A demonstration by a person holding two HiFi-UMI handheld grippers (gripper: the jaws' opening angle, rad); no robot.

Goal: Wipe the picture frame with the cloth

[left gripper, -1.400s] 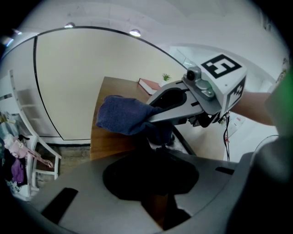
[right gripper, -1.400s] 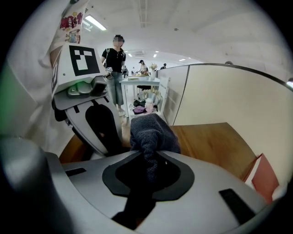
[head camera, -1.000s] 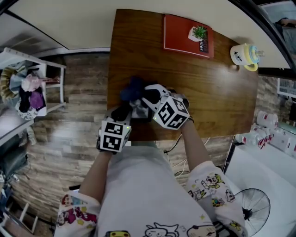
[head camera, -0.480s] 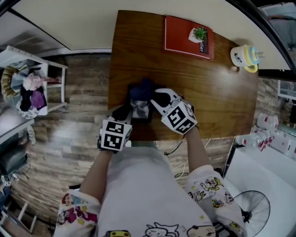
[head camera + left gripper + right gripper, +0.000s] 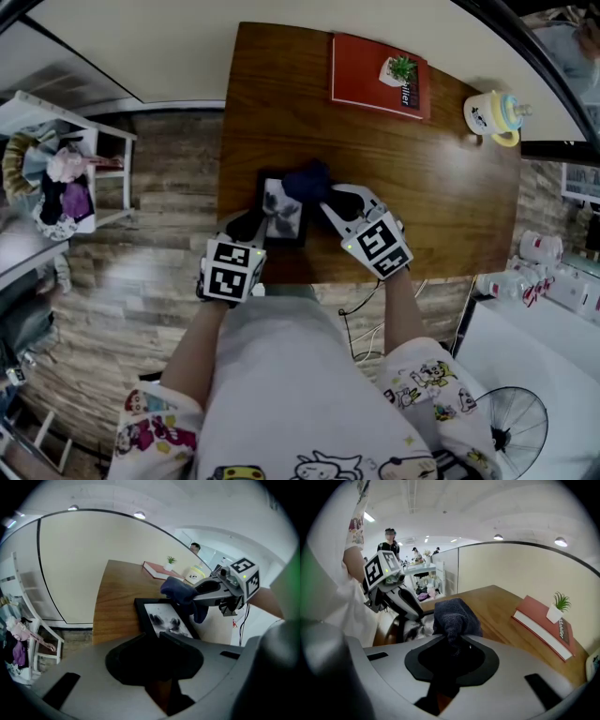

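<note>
Since a second ago my right tool (image 5: 328,192) has carried the cloth (image 5: 305,180) from the far left of the picture frame (image 5: 281,211) across to its far right corner, while my left tool (image 5: 253,223) has stayed where it was. The right tool's jaws are closed on a gathered fold of the dark blue cloth, and the rest of it bunches out ahead of the tips. The left tool is clamped part-open on the near edge of the frame, close to its near left corner, pinning it flat on the bench (image 5: 422,187). The frame lies near the front of the bench with its long axis running away from me, so from the cloth the unwiped run of glass lies to the left and back toward my body. I judge the next stroke has to come down that long axis toward the left tool. The right hand is the only one free to make it. Further out, a red book (image 5: 380,73) and a cup (image 5: 495,112) sit well apart at the far side. I cannot tell whether the cloth is actually pressing on the glass or riding just above the corner. The frame's near edge is buried under the left tool, and the print behind the glass is too blurred to read.
</note>
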